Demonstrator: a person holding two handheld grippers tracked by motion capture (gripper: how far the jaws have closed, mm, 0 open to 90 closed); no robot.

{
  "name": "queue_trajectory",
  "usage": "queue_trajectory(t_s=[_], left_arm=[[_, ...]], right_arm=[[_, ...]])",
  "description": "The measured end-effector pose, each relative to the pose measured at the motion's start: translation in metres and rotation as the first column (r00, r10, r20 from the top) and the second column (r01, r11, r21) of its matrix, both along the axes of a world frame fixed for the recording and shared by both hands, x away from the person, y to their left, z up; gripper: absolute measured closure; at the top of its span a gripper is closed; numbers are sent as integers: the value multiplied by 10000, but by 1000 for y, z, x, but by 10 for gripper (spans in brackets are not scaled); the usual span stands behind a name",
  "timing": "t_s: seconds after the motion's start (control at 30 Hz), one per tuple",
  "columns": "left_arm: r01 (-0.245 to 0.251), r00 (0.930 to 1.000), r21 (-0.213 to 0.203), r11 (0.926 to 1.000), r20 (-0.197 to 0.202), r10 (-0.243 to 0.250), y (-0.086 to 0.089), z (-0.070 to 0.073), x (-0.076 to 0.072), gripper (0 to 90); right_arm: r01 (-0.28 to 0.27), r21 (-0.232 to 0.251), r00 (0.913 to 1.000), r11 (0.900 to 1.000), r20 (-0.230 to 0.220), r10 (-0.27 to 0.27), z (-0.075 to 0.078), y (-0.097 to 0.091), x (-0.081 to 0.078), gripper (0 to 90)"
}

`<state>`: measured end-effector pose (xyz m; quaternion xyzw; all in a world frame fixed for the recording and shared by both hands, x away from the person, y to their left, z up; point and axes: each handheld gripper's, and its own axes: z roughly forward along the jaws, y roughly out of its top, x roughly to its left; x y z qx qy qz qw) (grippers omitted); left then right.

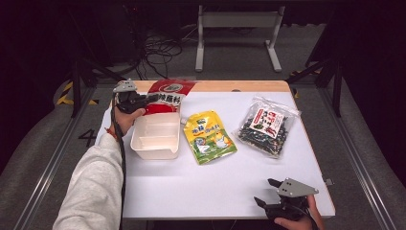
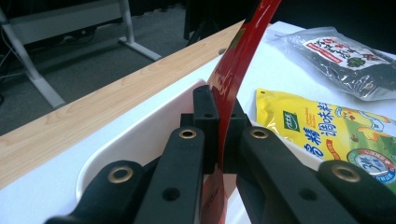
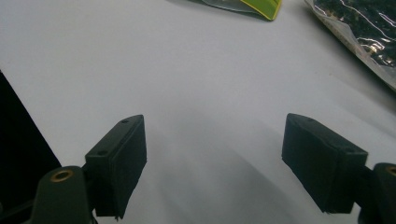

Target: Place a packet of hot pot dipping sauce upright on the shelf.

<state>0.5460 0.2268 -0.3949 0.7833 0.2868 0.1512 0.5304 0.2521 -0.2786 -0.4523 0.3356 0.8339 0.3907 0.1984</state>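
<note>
My left gripper (image 1: 152,98) is shut on the edge of a red packet (image 1: 166,97), held up over the far end of the white tub (image 1: 156,135). Seen along the jaws in the left gripper view, the red packet (image 2: 233,74) stands edge-on, pinched between the two black pads at my left gripper (image 2: 222,119), with the white tub (image 2: 140,135) right below. A yellow pouch (image 1: 208,136) lies flat to the right of the tub. At the table's near right corner my right gripper (image 1: 267,191) rests open, its jaws (image 3: 215,163) wide apart over bare white tabletop.
A clear bag of dark contents with a red and white label (image 1: 266,125) lies at the right of the table. The yellow pouch (image 2: 336,135) and that bag (image 2: 345,60) lie beyond the tub. A wooden strip (image 1: 230,86) edges the far side of the table.
</note>
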Motion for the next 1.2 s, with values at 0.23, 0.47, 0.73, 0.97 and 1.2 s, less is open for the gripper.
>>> queue_trajectory(t_s=[0.23, 0.47, 0.73, 0.97, 1.2], left_arm=[[14, 9995, 170, 9999, -301, -9, -7, -6, 3, 891], [-399, 9973, 196, 9990, -616, 411, -5, -11, 5, 824], [-585, 9969, 182, 9981, -520, 594, 9, -13, -5, 807], [-587, 9974, 1078, 9924, -348, 628, 5, -8, -8, 876], [-636, 9964, 2264, 9720, -396, 744, -3, -5, -5, 892]], right_arm=[[-88, -29, 10000, 10000, 14, 88, 0, 4, 2, 226], [-207, -67, 9998, 9998, -4, 207, 2, 7, 6, 226], [-131, 535, 9997, 9985, 235, 119, 15, 9, 17, 237], [-333, 455, 9994, 9984, 150, 326, 13, 16, 22, 239], [-629, 384, 9980, 9973, -9, 630, 12, 28, 29, 239]])
